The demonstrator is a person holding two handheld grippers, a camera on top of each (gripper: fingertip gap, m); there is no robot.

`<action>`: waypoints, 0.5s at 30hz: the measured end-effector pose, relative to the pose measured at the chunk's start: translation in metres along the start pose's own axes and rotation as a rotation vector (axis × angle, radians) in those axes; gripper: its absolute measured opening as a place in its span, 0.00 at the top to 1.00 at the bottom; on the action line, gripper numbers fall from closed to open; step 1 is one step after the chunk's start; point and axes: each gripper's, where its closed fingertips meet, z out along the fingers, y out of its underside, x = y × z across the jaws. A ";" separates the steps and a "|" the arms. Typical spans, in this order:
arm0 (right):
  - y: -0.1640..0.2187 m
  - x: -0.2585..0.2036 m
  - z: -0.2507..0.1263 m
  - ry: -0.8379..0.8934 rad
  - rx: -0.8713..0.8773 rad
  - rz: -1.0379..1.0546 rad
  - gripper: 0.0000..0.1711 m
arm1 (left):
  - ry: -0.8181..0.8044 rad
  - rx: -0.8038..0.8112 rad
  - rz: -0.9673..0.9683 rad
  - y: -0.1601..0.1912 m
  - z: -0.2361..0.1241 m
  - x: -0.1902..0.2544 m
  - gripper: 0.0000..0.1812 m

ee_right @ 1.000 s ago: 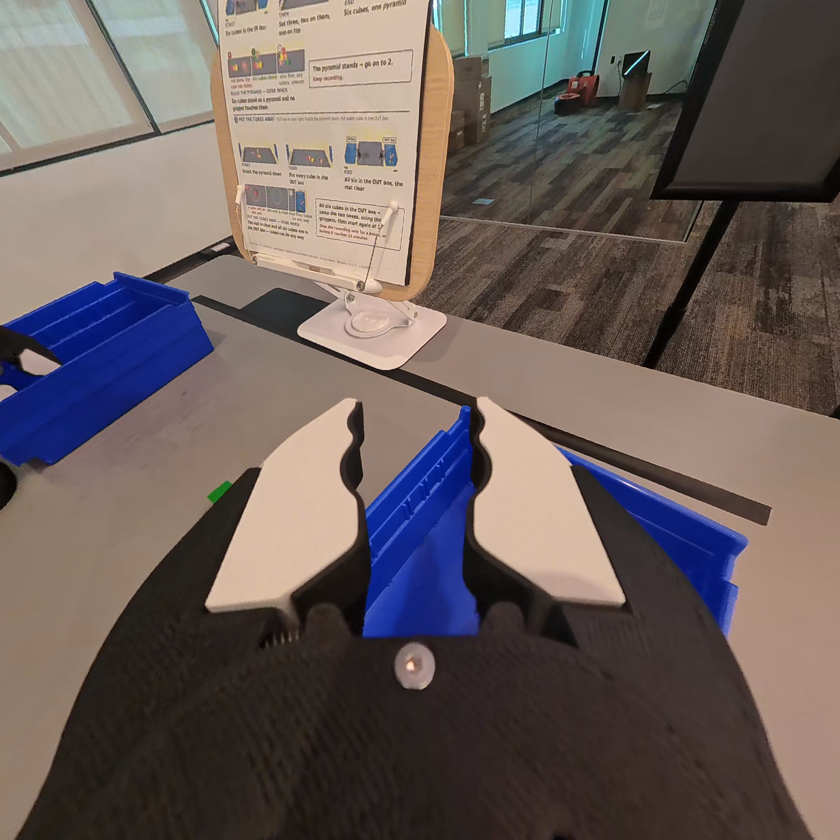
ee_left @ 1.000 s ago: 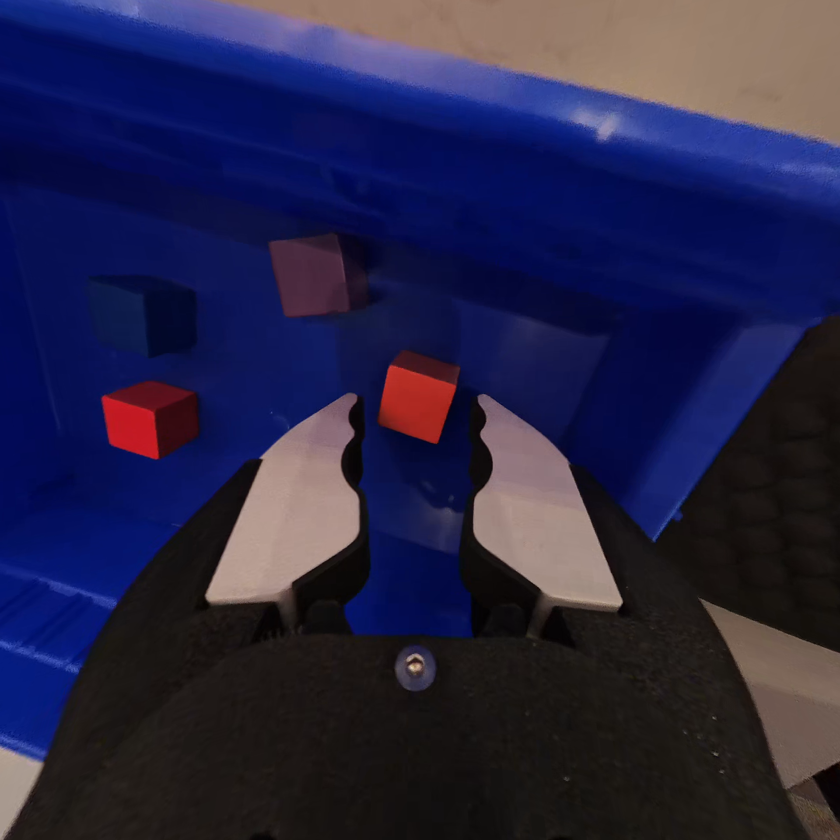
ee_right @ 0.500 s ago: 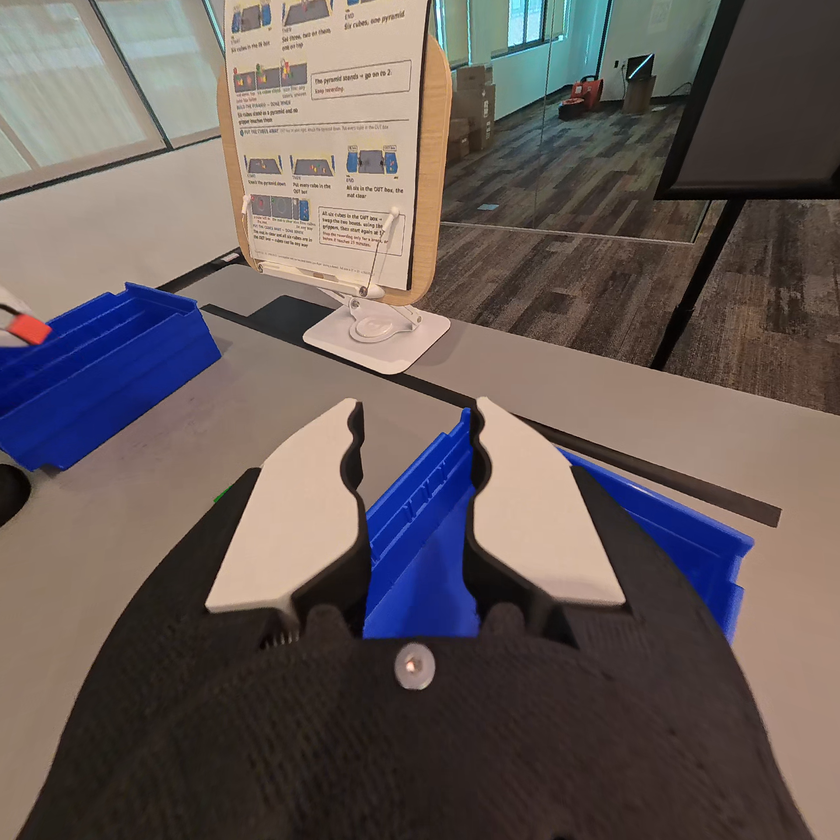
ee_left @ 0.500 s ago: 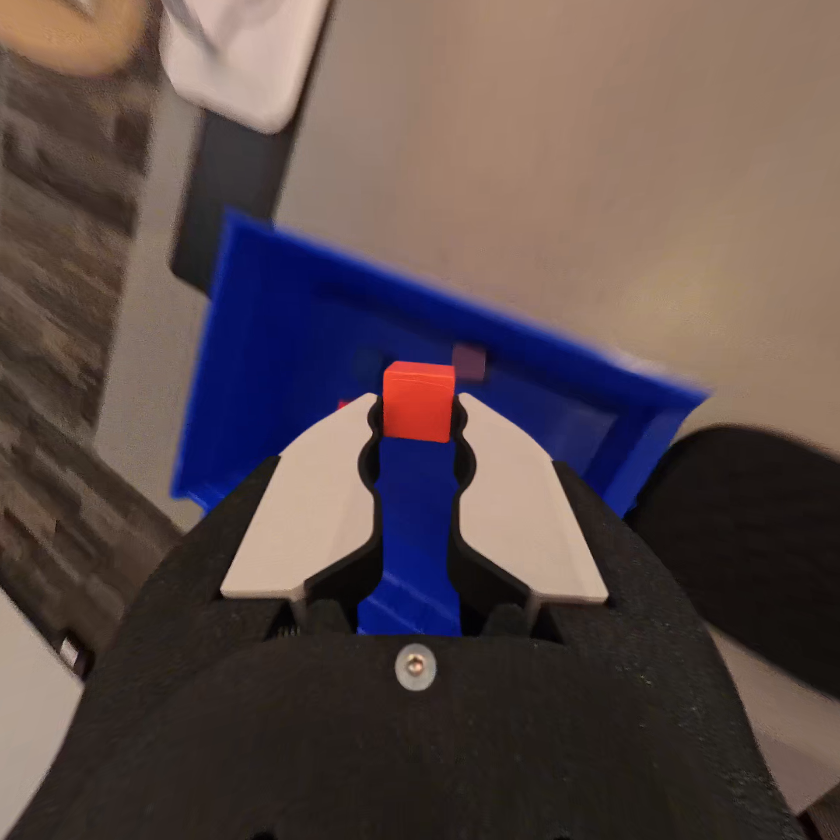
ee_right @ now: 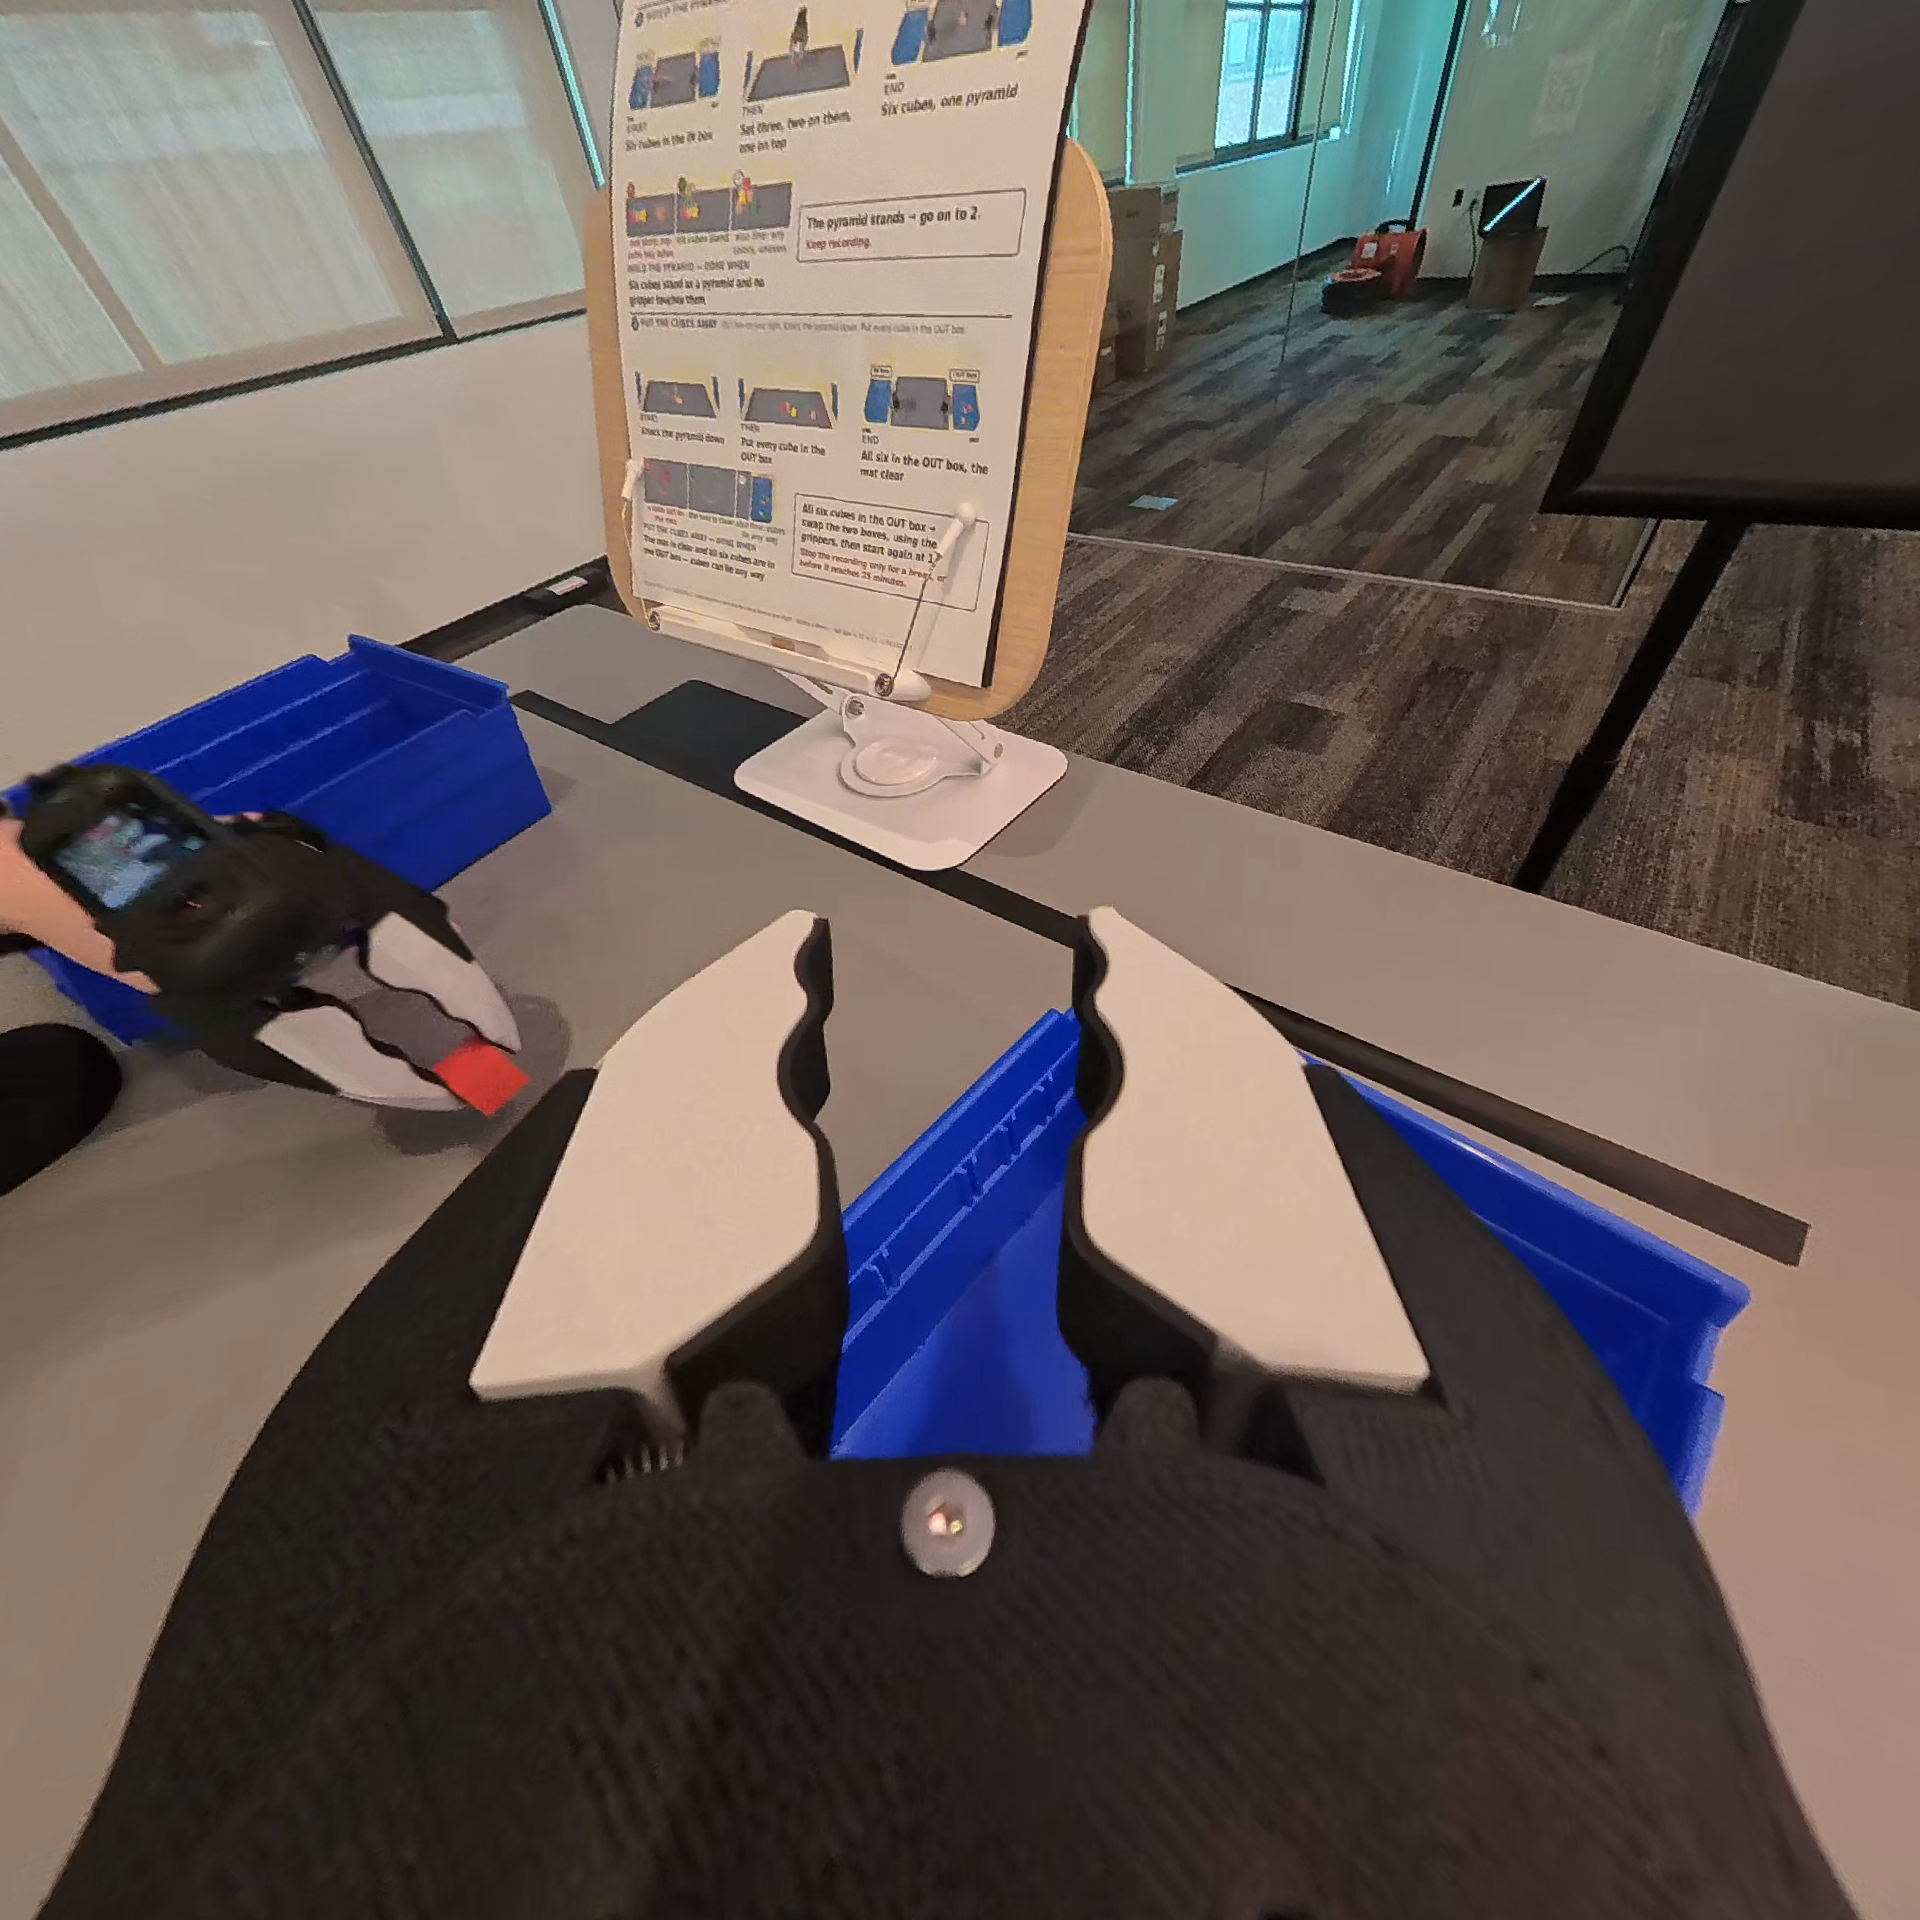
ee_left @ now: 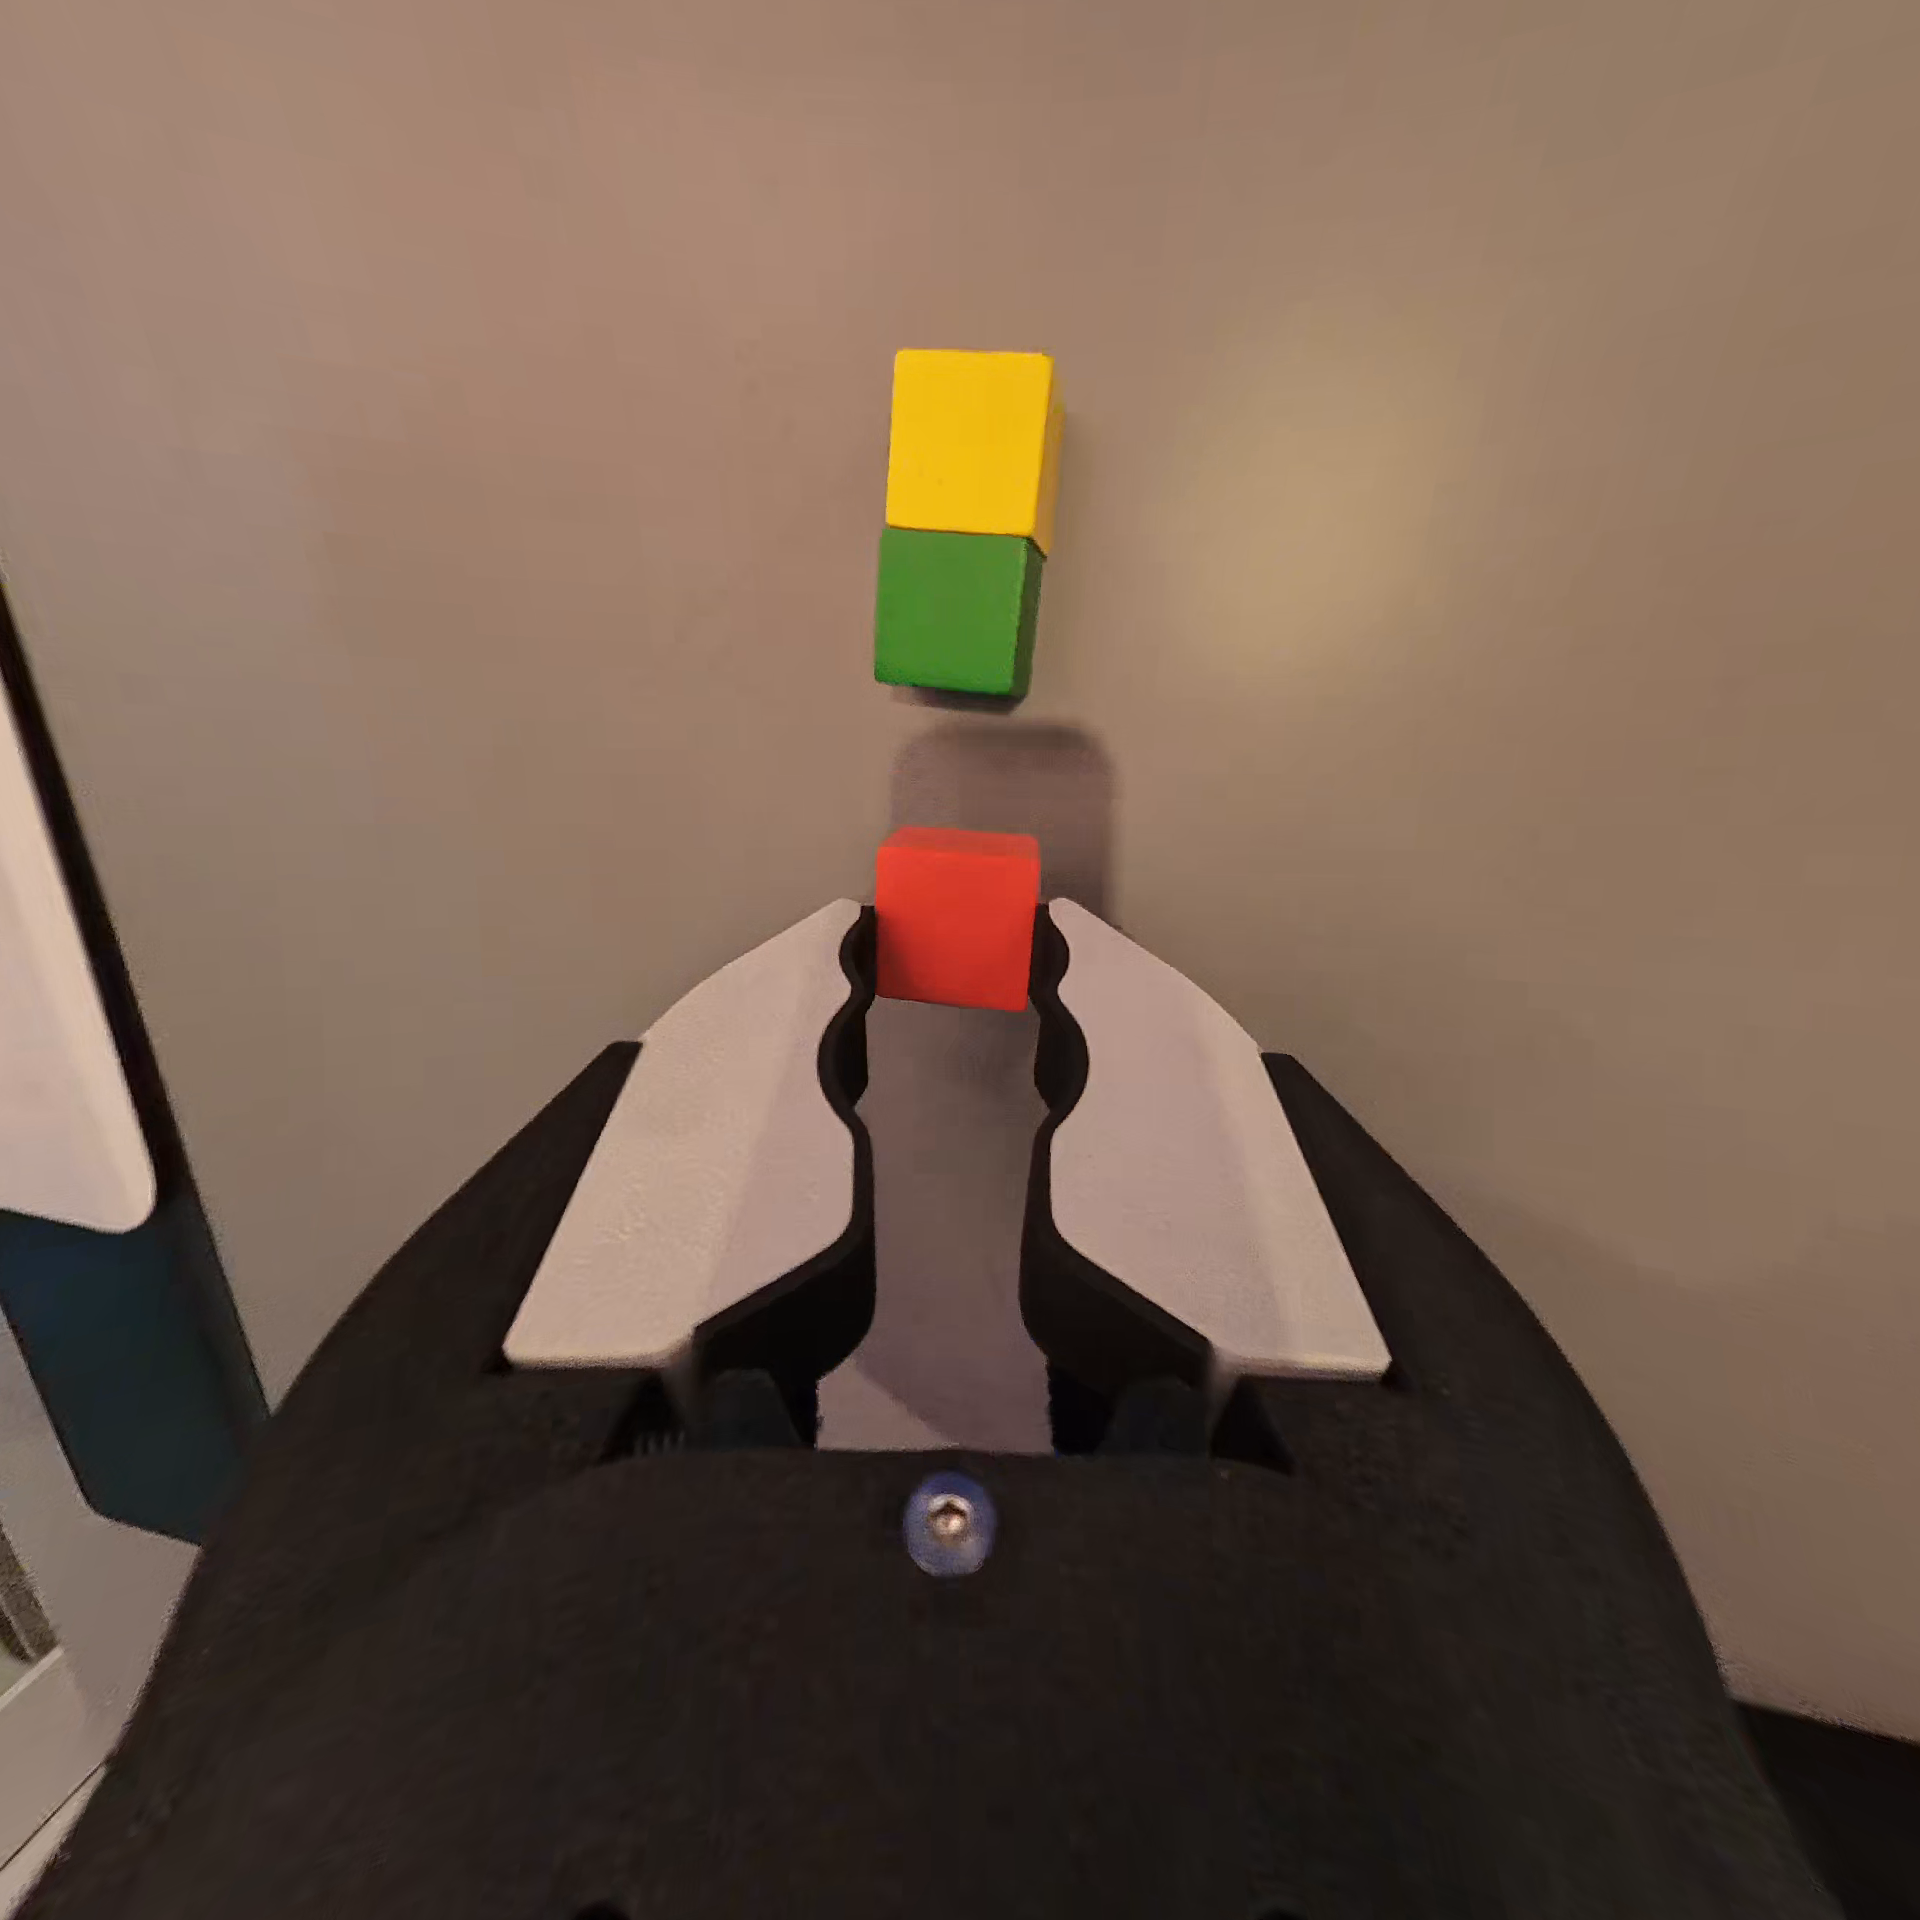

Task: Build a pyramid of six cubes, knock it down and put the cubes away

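My left gripper (ee_left: 954,920) is shut on an orange-red cube (ee_left: 956,920) and holds it just above the grey mat (ee_left: 1455,520). Ahead of it a green cube (ee_left: 956,610) and a yellow cube (ee_left: 971,442) lie on the mat, touching in a row. The right wrist view shows the left gripper (ee_right: 488,1075) with the cube (ee_right: 480,1077) low over the mat. My right gripper (ee_right: 951,971) is open and empty, above the near blue bin (ee_right: 1558,1278). The other cubes are out of sight.
A second blue bin (ee_right: 343,743) stands at the far left of the table. A white stand (ee_right: 904,779) with an instruction sheet on a wooden board stands at the back. A black strip (ee_right: 1507,1132) runs along the mat's far edge.
My left gripper closed on the orange-red cube in the left bin, lifted it out and carried it over the mat to the green and yellow cubes. My right gripper stayed open and barely moved.
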 end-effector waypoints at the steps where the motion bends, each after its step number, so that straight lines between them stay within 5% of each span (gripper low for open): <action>1: 0.000 0.000 0.000 -0.003 0.003 0.001 0.74 | 0.004 -0.010 0.003 -0.001 0.006 -0.001 0.84; 15: -0.008 0.004 -0.006 -0.016 0.043 0.015 0.74 | 0.063 -0.029 0.010 -0.014 0.031 -0.001 0.84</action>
